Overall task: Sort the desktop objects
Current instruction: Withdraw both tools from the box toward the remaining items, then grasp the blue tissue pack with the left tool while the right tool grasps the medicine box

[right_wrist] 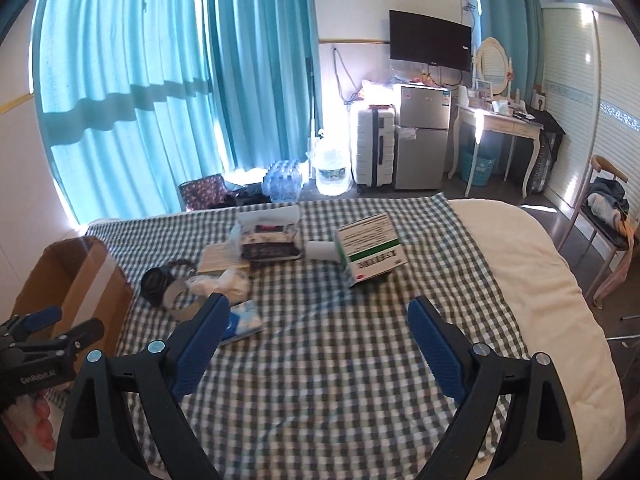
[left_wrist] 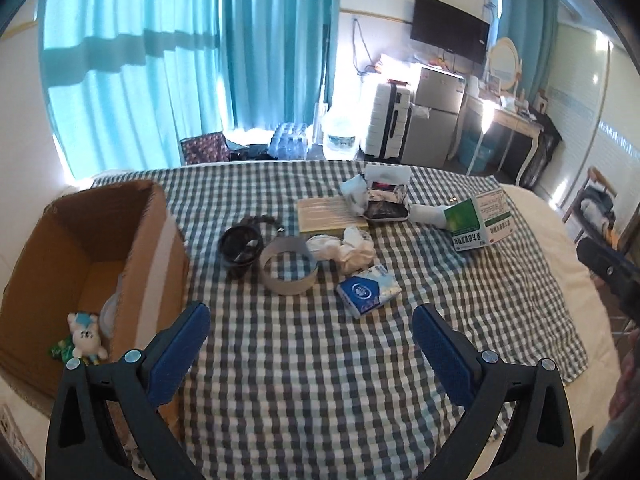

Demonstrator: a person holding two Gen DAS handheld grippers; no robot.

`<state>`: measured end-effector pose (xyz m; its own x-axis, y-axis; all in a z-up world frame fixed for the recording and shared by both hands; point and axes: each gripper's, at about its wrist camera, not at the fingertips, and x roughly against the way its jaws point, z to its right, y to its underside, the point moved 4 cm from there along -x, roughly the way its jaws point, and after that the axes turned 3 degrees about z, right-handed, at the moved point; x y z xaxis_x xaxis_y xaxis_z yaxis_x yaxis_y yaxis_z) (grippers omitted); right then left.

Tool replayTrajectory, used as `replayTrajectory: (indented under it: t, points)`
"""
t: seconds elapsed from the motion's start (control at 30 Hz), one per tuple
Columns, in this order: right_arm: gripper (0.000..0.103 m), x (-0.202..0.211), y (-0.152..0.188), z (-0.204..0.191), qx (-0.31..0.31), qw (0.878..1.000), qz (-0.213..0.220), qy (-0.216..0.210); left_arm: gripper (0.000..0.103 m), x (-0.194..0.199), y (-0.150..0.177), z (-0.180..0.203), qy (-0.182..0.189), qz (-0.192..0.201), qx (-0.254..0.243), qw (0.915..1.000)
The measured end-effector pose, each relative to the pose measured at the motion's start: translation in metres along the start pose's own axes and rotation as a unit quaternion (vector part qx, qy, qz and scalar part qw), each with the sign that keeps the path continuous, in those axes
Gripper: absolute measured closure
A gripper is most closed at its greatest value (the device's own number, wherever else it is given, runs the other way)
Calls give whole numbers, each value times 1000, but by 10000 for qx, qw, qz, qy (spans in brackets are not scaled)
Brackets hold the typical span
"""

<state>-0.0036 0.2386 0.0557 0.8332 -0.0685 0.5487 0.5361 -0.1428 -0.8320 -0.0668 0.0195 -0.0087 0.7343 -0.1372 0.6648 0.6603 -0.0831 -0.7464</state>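
Loose objects lie on a checked cloth (left_wrist: 320,360): a blue tissue pack (left_wrist: 368,290), a cardboard tape ring (left_wrist: 289,266), a black cup (left_wrist: 241,245), crumpled white paper (left_wrist: 352,249), a flat tan box (left_wrist: 330,212), an open white box (left_wrist: 386,192) and a green-and-white medicine box (left_wrist: 480,220) (right_wrist: 370,256). A cardboard box (left_wrist: 80,272) stands at the left with a small plush toy (left_wrist: 85,336) inside. My left gripper (left_wrist: 310,322) is open and empty, short of the tissue pack. My right gripper (right_wrist: 316,312) is open and empty, short of the medicine box.
The cloth covers a white bed (right_wrist: 540,280). Beyond it stand teal curtains (left_wrist: 160,72), a white suitcase (left_wrist: 386,120), a small fridge (left_wrist: 434,120), a dressing table (right_wrist: 504,124) and a chair (right_wrist: 608,208) at the right. The left gripper shows at the left edge of the right wrist view (right_wrist: 44,332).
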Motion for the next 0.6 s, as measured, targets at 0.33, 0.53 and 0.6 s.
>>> replayTrajectory:
  t: [0.33,0.53,0.6]
  points:
    - [12,-70,-5,28,729,9972,-142,-9,0,-98,19,53,360,-405,-226,9983]
    - [12,-131,-4,31,1465,9889,-242,57,0,-134,35,49,237,-730,-86,9970]
    - [12,-149,-7,36,1382,9899,-315,19,0,-144,38,46,200,-788,43,9967]
